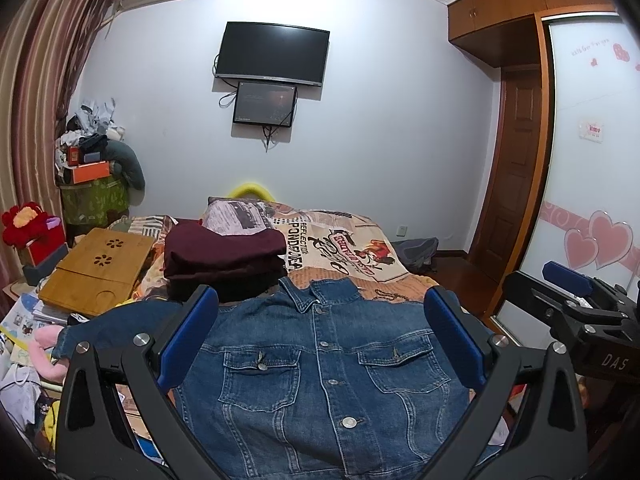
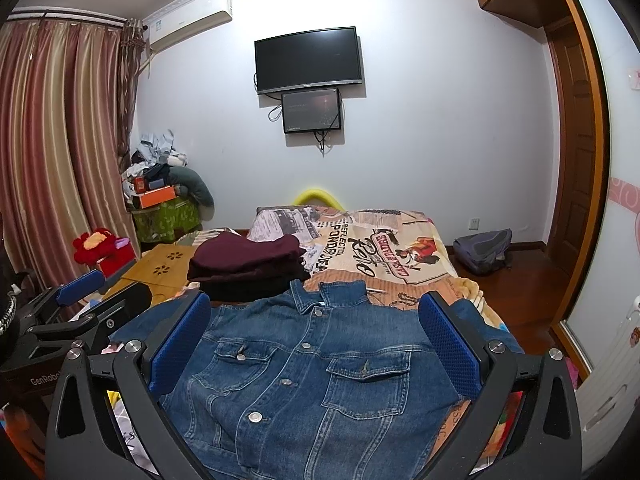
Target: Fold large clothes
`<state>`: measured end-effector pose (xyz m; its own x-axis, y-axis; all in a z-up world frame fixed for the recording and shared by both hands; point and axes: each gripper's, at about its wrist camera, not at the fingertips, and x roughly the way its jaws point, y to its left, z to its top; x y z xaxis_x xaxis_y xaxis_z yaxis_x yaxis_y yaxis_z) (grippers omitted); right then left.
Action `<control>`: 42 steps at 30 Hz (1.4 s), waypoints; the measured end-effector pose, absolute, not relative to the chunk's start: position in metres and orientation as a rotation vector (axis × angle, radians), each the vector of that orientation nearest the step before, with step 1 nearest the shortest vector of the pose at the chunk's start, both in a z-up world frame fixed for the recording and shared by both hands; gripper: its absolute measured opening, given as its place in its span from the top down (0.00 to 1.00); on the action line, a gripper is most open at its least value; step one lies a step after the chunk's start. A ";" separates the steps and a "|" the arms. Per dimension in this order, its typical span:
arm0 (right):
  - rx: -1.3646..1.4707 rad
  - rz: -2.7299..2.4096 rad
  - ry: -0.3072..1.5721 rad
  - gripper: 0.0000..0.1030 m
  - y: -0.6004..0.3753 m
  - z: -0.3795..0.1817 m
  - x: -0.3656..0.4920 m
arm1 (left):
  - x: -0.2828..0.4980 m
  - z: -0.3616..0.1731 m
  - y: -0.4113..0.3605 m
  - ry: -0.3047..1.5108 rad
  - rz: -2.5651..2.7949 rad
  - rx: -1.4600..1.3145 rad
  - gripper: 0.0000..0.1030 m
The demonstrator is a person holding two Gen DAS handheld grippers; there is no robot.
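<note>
Denim jacket [image 1: 320,384] lies face-up, buttoned, collar toward the far end of the bed [image 1: 384,276], covering the bed's near end. Looks spread flat on purpose, so sleeves & sides can be folded in.

Left wrist view: left gripper [image 1: 320,348] hovers over the jacket chest w/ jaws wide apart, nothing between them, blue pads either side of the chest pockets. One sleeve [image 1: 100,332] trails off toward the bed's left edge. Folded maroon clothes [image 1: 224,256] are stacked just past the collar, prob. the done pile. Right gripper [image 1: 576,300] shows at the right edge, body marked "DAS". Bedspread print reads "PONDE…" & "REFLECTIO…", partly cut off. Bamboo lap desk [image 1: 96,276] sits at the bed's left edge.

Right wrist view: right gripper [image 2: 316,344] also spread wide over the jacket, gripping nothing. Left gripper at the left edge reads "GenRobo…", cropped. Bedspread shows "CASA DE PALDRE"-ish lettering, not sure. Neither tool touches cloth; I'd say folding hasn't begun.
</note>
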<state>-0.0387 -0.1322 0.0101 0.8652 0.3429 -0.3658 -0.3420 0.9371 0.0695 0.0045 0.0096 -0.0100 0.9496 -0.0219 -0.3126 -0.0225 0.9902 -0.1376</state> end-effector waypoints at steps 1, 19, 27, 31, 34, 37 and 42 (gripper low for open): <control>0.005 0.359 0.384 0.00 -0.133 0.010 -0.039 | 0.005 -0.010 0.009 0.319 0.002 -0.142 0.00; 0.011 0.359 0.388 0.00 -0.134 0.009 -0.038 | 0.005 -0.013 0.012 0.322 0.013 -0.146 0.00; 0.012 0.358 0.389 0.00 -0.134 0.008 -0.039 | 0.006 -0.014 0.012 0.322 0.013 -0.147 0.00; 0.012 0.359 0.391 0.00 -0.134 0.009 -0.038 | 0.006 -0.014 0.012 0.317 0.018 -0.143 0.00; 0.014 0.360 0.394 0.00 -0.134 0.009 -0.037 | 0.007 -0.015 0.013 0.313 0.023 -0.141 0.00; 0.015 0.359 0.394 0.00 -0.134 0.009 -0.037 | 0.006 -0.015 0.014 0.313 0.028 -0.139 0.00; 0.009 0.356 0.399 0.00 -0.133 0.007 -0.037 | 0.010 -0.020 0.018 0.320 0.035 -0.147 0.00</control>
<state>-0.0367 -0.1331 0.0069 0.8603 0.3411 -0.3789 -0.3374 0.9381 0.0782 0.0103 0.0179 -0.0199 0.9487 0.0113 -0.3161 -0.0579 0.9887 -0.1386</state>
